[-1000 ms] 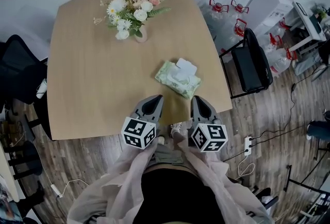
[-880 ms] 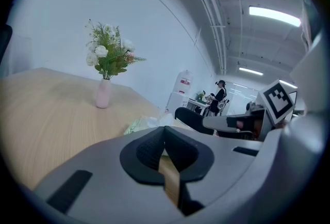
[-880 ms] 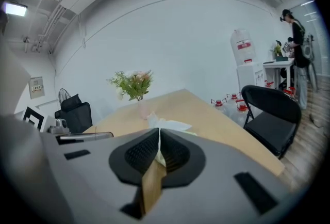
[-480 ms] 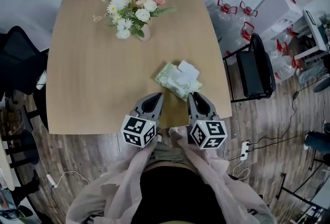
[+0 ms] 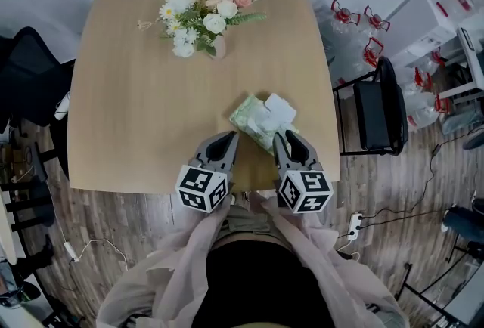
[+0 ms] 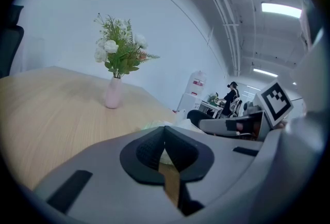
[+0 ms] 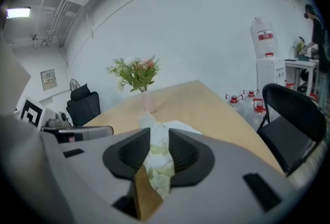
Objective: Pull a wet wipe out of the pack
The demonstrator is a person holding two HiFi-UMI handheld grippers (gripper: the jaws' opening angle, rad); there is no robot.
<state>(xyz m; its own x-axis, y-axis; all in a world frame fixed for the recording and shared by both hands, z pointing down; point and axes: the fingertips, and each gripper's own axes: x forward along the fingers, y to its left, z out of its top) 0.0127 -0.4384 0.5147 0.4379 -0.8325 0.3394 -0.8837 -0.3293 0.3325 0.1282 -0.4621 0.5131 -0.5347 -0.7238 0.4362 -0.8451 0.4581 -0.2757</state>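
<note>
The green wet wipe pack [image 5: 255,121] lies on the wooden table [image 5: 128,130] near its front edge. A white flap or wipe [image 5: 277,106] stands up at its far right end. My right gripper [image 5: 281,137] is at the pack's near edge. Its jaws have just been opening and now stand open. Through their gap in the right gripper view [image 7: 159,134] the pack [image 7: 156,158] shows just ahead, with nothing pressed between the pads. My left gripper [image 5: 230,140] hovers left of the pack with its tips together [image 6: 165,129] and empty.
A pink vase of flowers [image 5: 206,15] stands at the table's far side. There is a black chair [image 5: 374,103] to the right of the table, with water jugs [image 5: 355,24] behind it. Another dark chair [image 5: 30,85] is on the left.
Both grippers have come forward over the table edge toward the pack. The right gripper's tips now reach the pack's near edge.
</note>
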